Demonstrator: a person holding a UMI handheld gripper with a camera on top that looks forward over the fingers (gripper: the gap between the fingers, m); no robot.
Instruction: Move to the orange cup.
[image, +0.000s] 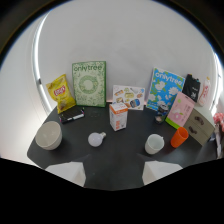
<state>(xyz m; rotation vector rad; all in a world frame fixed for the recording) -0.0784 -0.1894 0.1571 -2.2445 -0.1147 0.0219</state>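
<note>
The orange cup (179, 137) stands upright on the dark table (120, 155), beyond my right finger and off to its right. A white cup (154, 144) sits just to its left, close but apart from it. My gripper (112, 173) is open, its two pale fingertips (67, 173) spread wide over the table's near edge with nothing between them. The orange cup is well ahead of the fingers.
A light bulb (96, 138) lies ahead of the fingers, with a white bowl (48, 135) to its left. Farther back are a small orange-white box (118, 116), a yellow chips bag (61, 93), green (89, 83) and blue (165, 90) boxes, and pink (180, 110) and brown (199, 126) cards behind the orange cup.
</note>
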